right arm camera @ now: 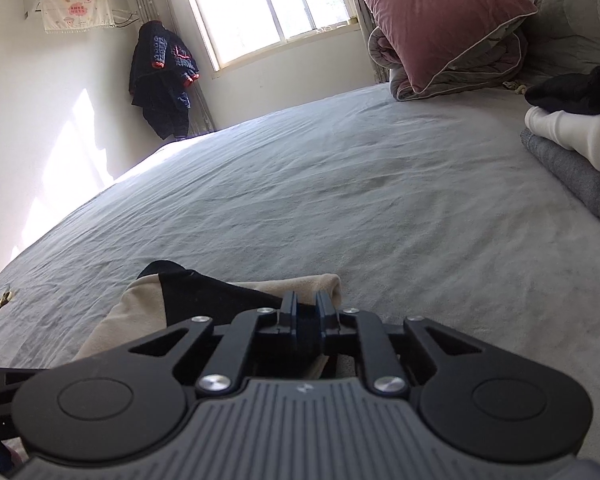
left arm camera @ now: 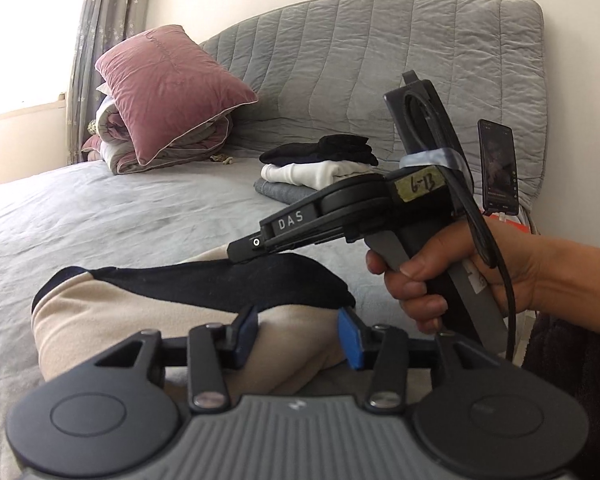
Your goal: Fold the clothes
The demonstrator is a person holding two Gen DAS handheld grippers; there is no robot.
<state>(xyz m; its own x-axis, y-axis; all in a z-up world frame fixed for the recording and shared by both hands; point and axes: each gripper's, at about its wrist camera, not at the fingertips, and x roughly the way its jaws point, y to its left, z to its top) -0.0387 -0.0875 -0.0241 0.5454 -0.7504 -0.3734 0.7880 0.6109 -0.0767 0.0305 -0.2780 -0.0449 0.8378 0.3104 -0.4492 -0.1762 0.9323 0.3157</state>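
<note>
Left wrist view, garment: a beige-and-black garment (left arm camera: 148, 312) is seen lying on the grey bed (left arm camera: 100, 216), directly ahead of and under the left gripper (left arm camera: 298, 330).
Left wrist view, left gripper: the blue pads (left arm camera: 350, 338) are held partly apart; beige cloth lies between them, but no pinch on it can be made out.
Left wrist view, right gripper: the right gripper (left arm camera: 240, 254) is carried by a hand (left arm camera: 452, 276) from the right, its tip set on the black panel's far edge.
Left wrist view, stack: folded clothes (left arm camera: 320, 172) are piled near the headboard, well apart from the garment.
Right wrist view, right gripper: the jaws of the right gripper (right arm camera: 309, 314) are drawn narrow, apparently closed on a dark fold of the garment (right arm camera: 204, 296).
Right wrist view, lie of garment: its long axis is judged to run to the left, across the gripper's line.
Nearer hand: both are at the garment; the right is judged to have the surer hold.
</note>
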